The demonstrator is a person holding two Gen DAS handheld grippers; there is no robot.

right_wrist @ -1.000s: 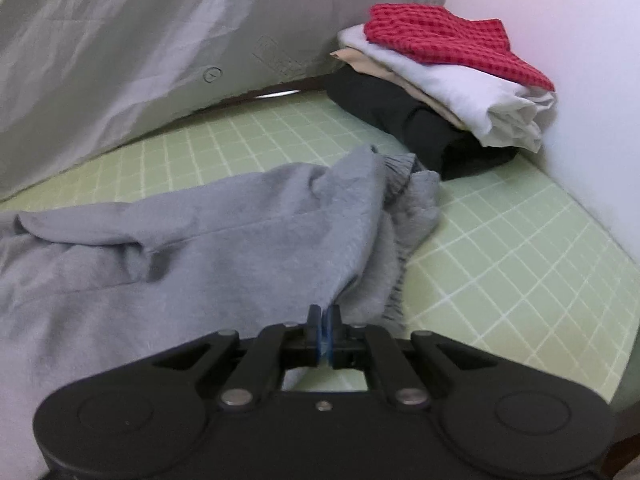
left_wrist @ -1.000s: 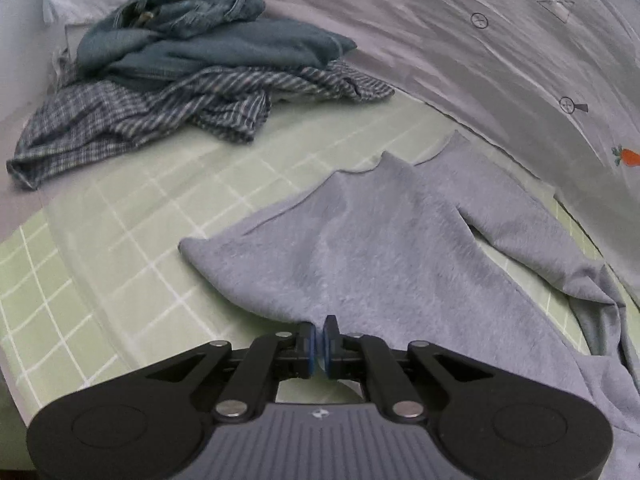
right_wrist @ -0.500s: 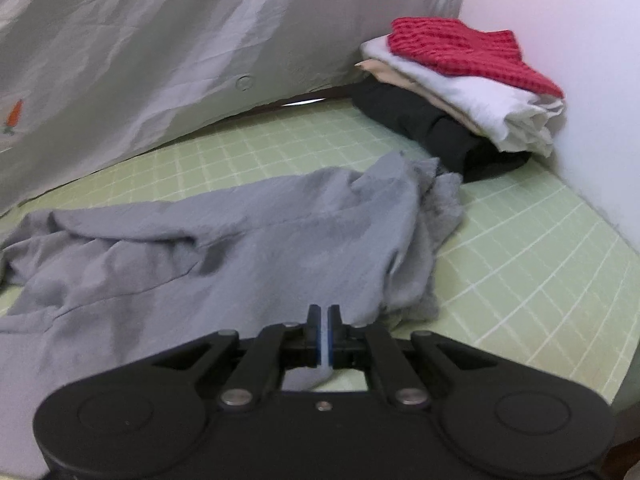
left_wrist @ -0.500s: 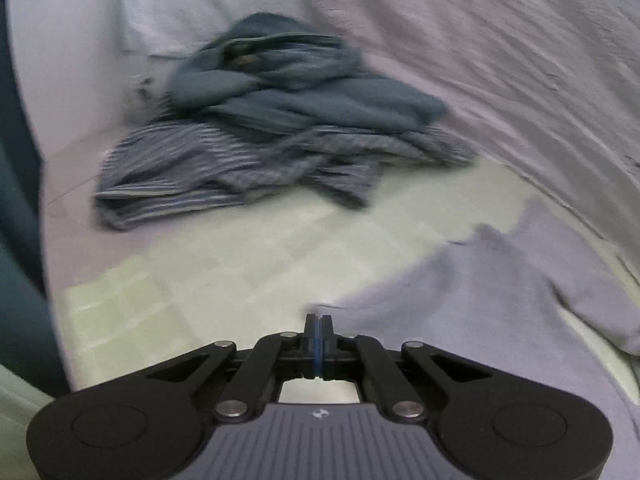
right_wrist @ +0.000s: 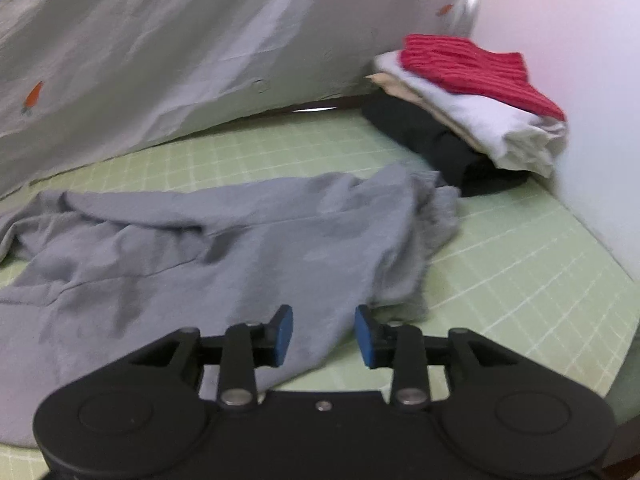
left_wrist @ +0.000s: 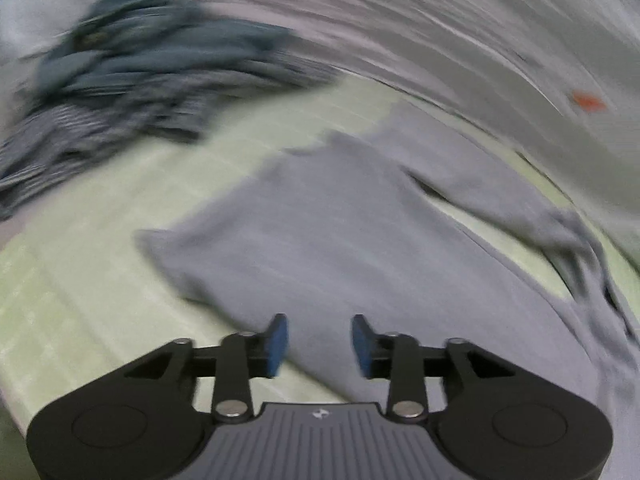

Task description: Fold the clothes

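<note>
Release is the news here: both grippers, pinched shut half a second ago, now stand with their blue pads wide apart and nothing between them. The left gripper [left_wrist: 319,345] hovers just above the near hem of the grey top [left_wrist: 360,240], and the right gripper [right_wrist: 323,335] hangs over the garment's other near edge, where the cloth [right_wrist: 248,248] runs under its fingers. Whether either pad touches the fabric cannot be told.

The top lies spread on the green checked sheet [right_wrist: 520,264], body fairly flat. In the left view one sleeve [left_wrist: 480,184] angles away to the right, a strip of green showing between it and the body. In the right view the far end is bunched into a rumpled heap [right_wrist: 424,216], close to the folded stack. So the garment has been laid out and let go, but it is not yet smooth; a judgement is that the spreading step is ending and the first fold has not begun. The bunched end probably needs pulling straight first, or the fold will come out lumpy.

Farther off, the left view, heavily blurred by motion, shows the unfolded pile [left_wrist: 132,92] of blue and plaid clothes, well apart from the top. The right view shows the finished stack [right_wrist: 472,120], red on white on black, against the wall. Behind everything hangs a pale printed sheet [right_wrist: 160,60].
</note>
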